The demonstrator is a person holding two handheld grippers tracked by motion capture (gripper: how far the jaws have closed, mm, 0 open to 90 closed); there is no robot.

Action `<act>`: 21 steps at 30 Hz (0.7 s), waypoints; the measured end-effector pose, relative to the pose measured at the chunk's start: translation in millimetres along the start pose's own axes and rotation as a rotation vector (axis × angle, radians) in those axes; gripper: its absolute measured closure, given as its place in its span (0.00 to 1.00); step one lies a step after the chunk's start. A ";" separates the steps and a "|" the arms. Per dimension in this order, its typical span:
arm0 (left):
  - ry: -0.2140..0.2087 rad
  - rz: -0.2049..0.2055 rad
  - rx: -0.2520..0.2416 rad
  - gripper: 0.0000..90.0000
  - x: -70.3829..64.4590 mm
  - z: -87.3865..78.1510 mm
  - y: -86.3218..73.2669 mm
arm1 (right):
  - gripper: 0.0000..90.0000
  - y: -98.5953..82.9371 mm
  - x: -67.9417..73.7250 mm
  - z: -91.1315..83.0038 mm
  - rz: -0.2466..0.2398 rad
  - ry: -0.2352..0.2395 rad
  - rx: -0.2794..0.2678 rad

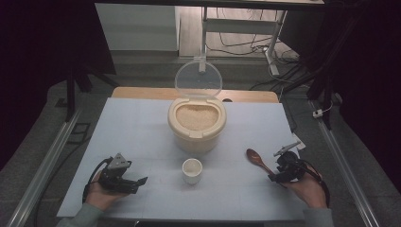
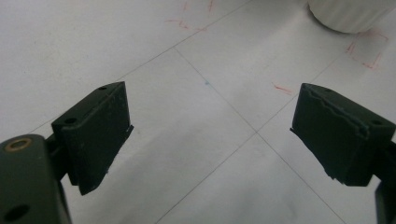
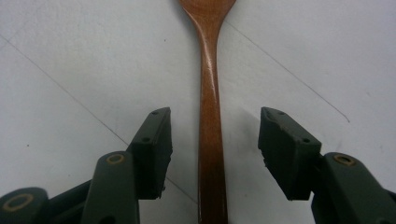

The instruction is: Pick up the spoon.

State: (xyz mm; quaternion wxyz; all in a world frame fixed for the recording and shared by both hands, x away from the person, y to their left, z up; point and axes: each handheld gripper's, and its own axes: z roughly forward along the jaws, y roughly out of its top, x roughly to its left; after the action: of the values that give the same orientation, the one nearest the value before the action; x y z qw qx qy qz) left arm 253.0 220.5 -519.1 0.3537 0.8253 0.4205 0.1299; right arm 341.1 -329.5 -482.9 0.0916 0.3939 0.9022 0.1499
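Near the right part of the surface's front edge, the right gripper has its jaws parted on either side of the wooden spoon, whose handle lies flat between them, not yet clamped. Toward the front left corner, the left gripper rests with jaws wide apart over bare surface, the white cup well beyond them.

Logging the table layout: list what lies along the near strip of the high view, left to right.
left gripper → white cup → wooden spoon → right gripper, open with its jaws on either side of the spoon's handle.
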 end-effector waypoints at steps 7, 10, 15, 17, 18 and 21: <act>-0.002 0.002 0.010 0.13 -0.8 1.7 -0.3 | 0.60 1.9 1.0 3.7 -0.016 0.000 0.005; -0.002 0.001 0.010 0.13 -0.6 1.8 -0.4 | 0.67 4.0 3.4 6.9 -0.031 -0.006 0.016; -0.002 0.004 0.012 0.13 -0.2 2.2 -0.7 | 0.76 9.1 5.8 9.3 -0.041 -0.005 0.041; -0.002 0.005 0.017 0.13 -0.2 3.1 -0.8 | 0.82 11.5 6.9 9.9 -0.051 0.001 0.055; -0.003 0.007 0.018 0.13 -0.3 3.5 -0.9 | 0.84 12.4 7.6 10.1 -0.059 0.003 0.058; -0.003 0.008 0.021 0.13 -0.9 3.7 -1.1 | 0.88 13.5 9.7 10.3 -0.068 0.002 0.065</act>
State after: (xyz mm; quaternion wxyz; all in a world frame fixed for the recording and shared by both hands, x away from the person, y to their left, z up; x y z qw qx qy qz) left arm 253.6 218.5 -522.4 0.3453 0.8309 0.4178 0.1256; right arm 346.8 -311.6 -488.4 0.0831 0.3656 0.9196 0.1178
